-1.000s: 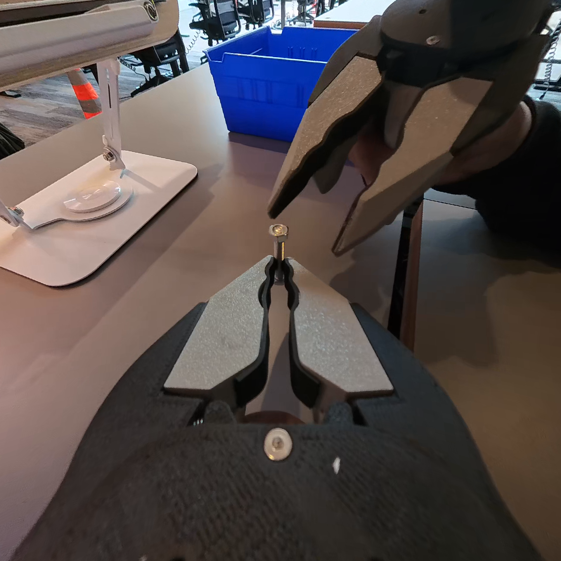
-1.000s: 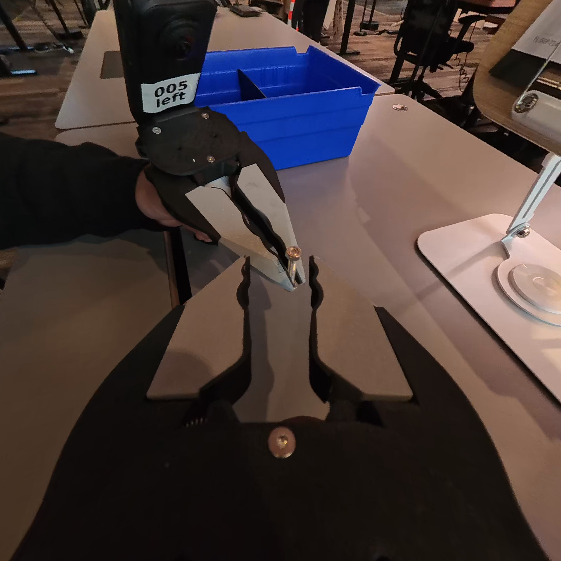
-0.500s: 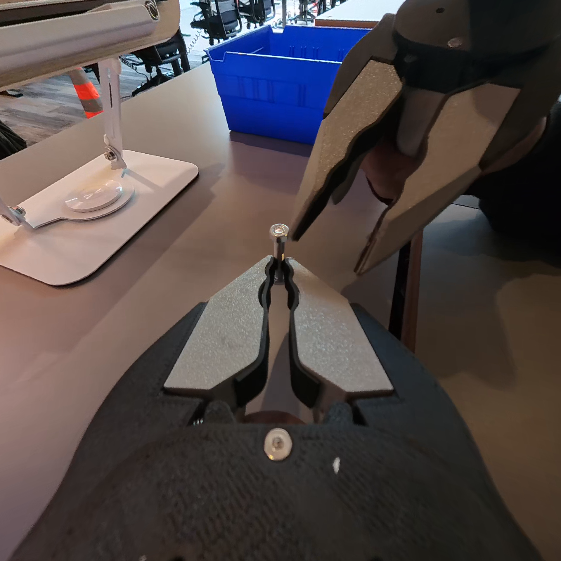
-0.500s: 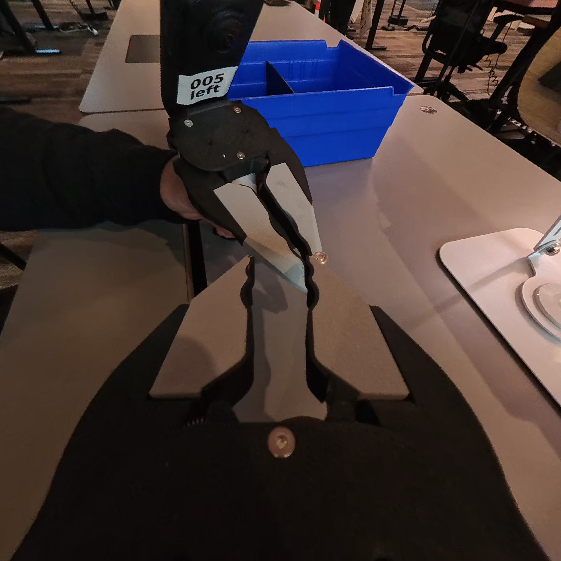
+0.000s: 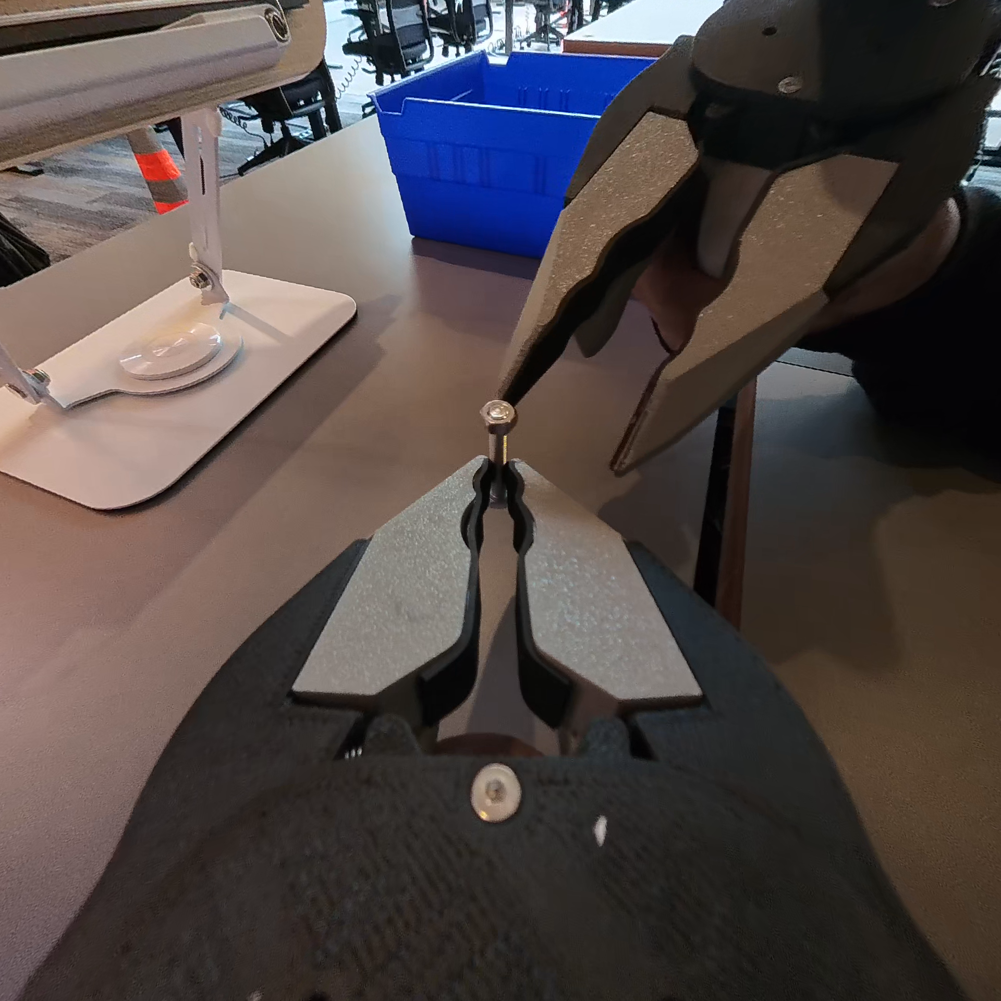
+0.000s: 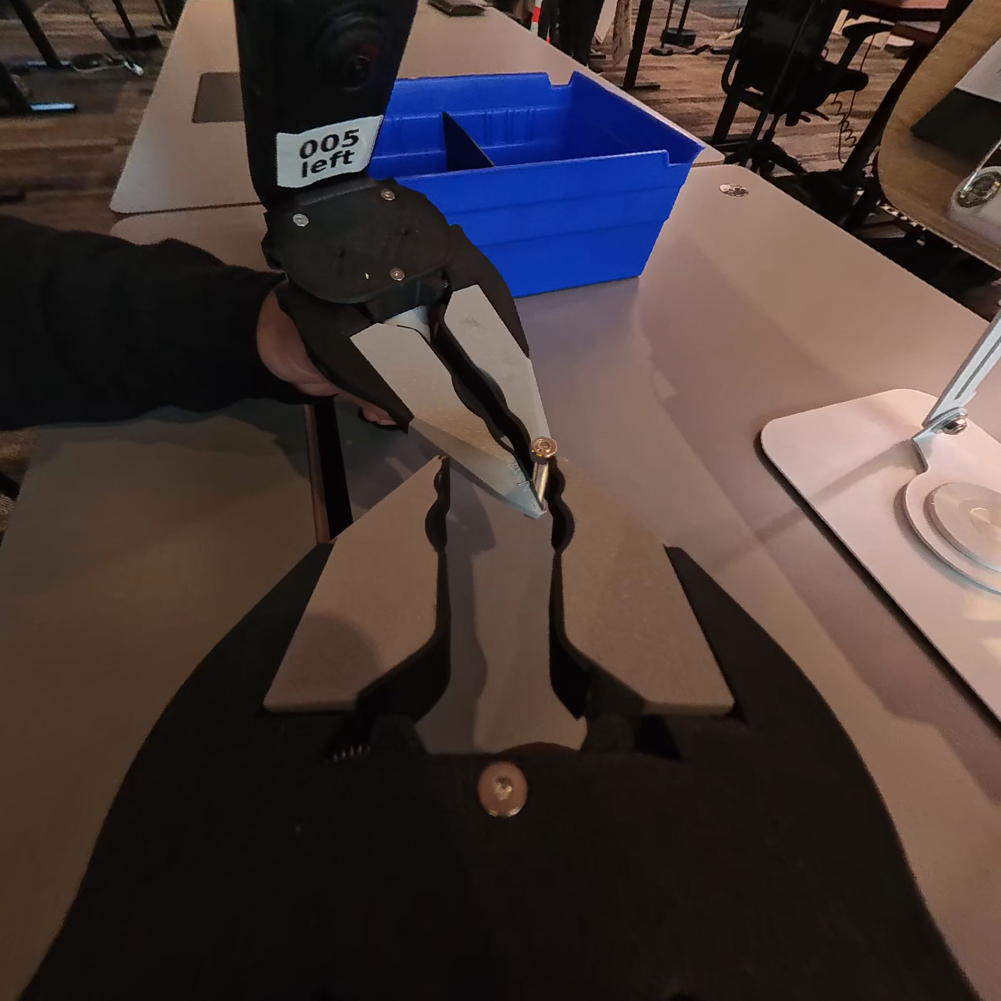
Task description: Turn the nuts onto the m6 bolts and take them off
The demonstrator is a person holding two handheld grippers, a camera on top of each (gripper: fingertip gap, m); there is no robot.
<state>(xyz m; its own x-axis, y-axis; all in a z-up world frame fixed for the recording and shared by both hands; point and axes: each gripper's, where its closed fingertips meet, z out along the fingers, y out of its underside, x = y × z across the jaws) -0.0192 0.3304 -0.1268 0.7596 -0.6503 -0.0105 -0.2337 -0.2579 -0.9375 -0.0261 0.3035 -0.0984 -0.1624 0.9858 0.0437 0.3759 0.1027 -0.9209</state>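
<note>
My left gripper (image 5: 497,470) is shut on the shaft of a silver bolt (image 5: 498,420), which stands upright with its head above the fingertips. No nut shows on the bolt. My right gripper (image 5: 563,428) is open and empty. It comes in from the upper right, and one finger tip sits right at the bolt head. In the right wrist view the right gripper (image 6: 501,471) is open. The bolt (image 6: 541,460) stands just inside its right finger, held by the left gripper (image 6: 528,490).
A blue divided bin (image 5: 487,179) stands at the back of the grey table (image 5: 325,433); it also shows in the right wrist view (image 6: 569,227). A white stand base (image 5: 162,390) lies at the left. A gap between two tabletops (image 5: 723,514) runs to the right. The grippers are tip to tip, or close to it.
The right gripper, still open, drifted right and up, then came back, so one finger tip is now at the bolt head. The left gripper kept the bolt still.
</note>
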